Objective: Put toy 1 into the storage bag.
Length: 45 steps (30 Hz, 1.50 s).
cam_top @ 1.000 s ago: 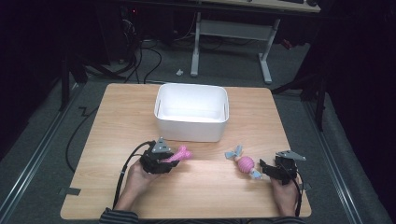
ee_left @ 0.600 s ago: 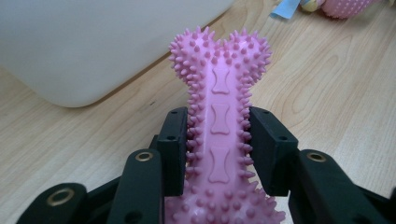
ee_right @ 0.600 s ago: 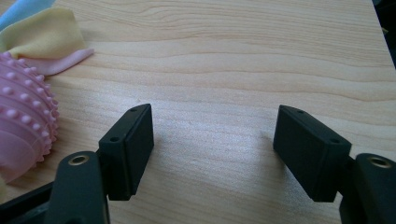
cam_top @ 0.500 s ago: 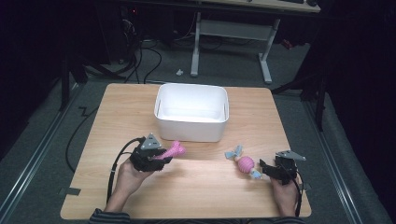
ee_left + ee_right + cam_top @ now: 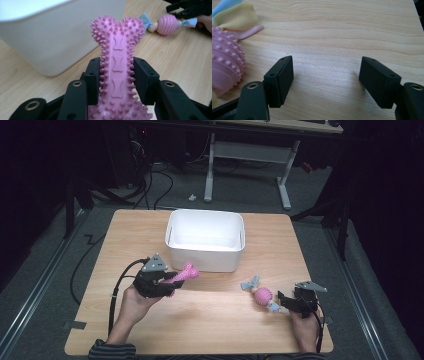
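At lower left, the left hand-held gripper (image 5: pixel 172 281) holds a pink bone toy (image 5: pixel 183 274) just below the white tub (image 5: pixel 205 255) on the desk (image 5: pixel 130 235).

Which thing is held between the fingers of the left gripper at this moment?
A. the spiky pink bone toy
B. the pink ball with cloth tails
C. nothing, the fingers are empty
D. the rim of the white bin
A: in the left gripper view the left gripper presses its fingers on both sides of the spiky pink bone toy.
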Each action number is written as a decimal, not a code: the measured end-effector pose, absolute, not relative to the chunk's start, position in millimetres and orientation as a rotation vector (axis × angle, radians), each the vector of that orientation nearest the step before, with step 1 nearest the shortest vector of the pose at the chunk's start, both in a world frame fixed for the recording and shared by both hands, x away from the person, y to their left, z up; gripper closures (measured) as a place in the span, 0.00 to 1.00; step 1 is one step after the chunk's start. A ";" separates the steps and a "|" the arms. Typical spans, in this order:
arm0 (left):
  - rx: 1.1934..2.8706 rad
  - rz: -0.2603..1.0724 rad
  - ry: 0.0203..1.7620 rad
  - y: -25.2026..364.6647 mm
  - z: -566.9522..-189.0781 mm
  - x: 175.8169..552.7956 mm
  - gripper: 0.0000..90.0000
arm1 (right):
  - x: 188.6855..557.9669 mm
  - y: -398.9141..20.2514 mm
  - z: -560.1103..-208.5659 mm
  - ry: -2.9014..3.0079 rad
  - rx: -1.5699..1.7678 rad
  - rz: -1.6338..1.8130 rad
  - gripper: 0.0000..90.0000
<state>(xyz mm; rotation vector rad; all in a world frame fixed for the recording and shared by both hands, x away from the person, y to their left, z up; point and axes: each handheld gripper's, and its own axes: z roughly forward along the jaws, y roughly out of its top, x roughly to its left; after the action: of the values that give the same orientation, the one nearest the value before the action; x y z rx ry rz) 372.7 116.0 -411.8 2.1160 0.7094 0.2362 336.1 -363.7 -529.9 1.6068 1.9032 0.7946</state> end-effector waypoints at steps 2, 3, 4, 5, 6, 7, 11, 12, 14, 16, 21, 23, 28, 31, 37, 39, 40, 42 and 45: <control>2.110 0.239 0.710 116.3 -408.3 373.3 0.66 | 336.2 -363.9 -529.9 1.904 1.603 0.794 0.31; 2.098 0.245 0.713 117.0 -401.8 374.6 0.66 | 336.1 -363.7 -529.9 1.903 1.607 0.795 0.31; 2.093 0.248 0.715 117.4 -398.9 375.3 0.66 | 336.1 -363.6 -529.8 1.903 1.608 0.795 0.31; 2.092 0.254 0.718 117.8 -396.1 376.0 0.66 | 336.1 -363.6 -529.8 1.903 1.608 0.795 0.31; 2.089 0.259 0.721 118.0 -393.5 376.8 0.66 | 336.1 -363.7 -529.8 1.904 1.608 0.795 0.31; 2.089 0.259 0.721 118.0 -393.5 376.8 0.66 | 336.1 -363.6 -529.8 1.904 1.608 0.795 0.31; 2.079 0.269 0.731 120.0 -382.8 381.7 0.66 | 336.1 -363.7 -529.8 1.905 1.606 0.794 0.31; 2.079 0.269 0.731 120.0 -382.8 381.7 0.66 | 336.1 -363.7 -529.8 1.904 1.606 0.794 0.31; 2.071 0.268 0.734 120.8 -377.9 384.8 0.66 | 336.1 -363.7 -529.8 1.905 1.606 0.794 0.31; 2.071 0.275 0.737 120.9 -374.8 387.2 0.66 | 336.1 -363.7 -529.8 1.904 1.606 0.794 0.31; 2.053 0.308 0.767 121.3 -367.8 395.7 0.66 | 336.1 -363.7 -529.8 1.905 1.605 0.794 0.31; 2.051 0.314 0.768 121.4 -366.5 397.7 0.66 | 336.0 -363.7 -529.8 1.905 1.605 0.794 0.31; 2.047 0.325 0.783 120.6 -359.9 405.7 0.66 | 336.0 -363.6 -529.8 1.905 1.606 0.794 0.31; 2.054 0.332 0.784 119.7 -356.1 410.2 0.66 | 336.0 -363.6 -529.8 1.905 1.606 0.794 0.31; 2.056 0.349 0.770 116.4 -349.6 418.4 0.66 | 336.0 -363.6 -529.8 1.905 1.605 0.794 0.31; 2.060 0.352 0.764 115.8 -348.6 420.2 0.66 | 336.0 -363.6 -529.8 1.906 1.605 0.794 0.31; 2.068 0.358 0.764 114.0 -347.5 423.3 0.66 | 336.0 -363.6 -529.8 1.906 1.605 0.794 0.31; 2.074 0.362 0.763 112.9 -346.8 425.6 0.66 | 336.0 -363.6 -529.8 1.905 1.605 0.794 0.31; 2.085 0.376 0.771 107.8 -344.7 435.2 0.66 | 336.0 -363.6 -529.8 1.906 1.605 0.794 0.31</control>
<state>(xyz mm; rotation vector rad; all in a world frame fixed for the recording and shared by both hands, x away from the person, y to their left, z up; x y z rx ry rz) 435.2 107.8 -344.7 2.0852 0.7707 0.3755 336.0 -363.6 -529.8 1.6049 1.9060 0.7944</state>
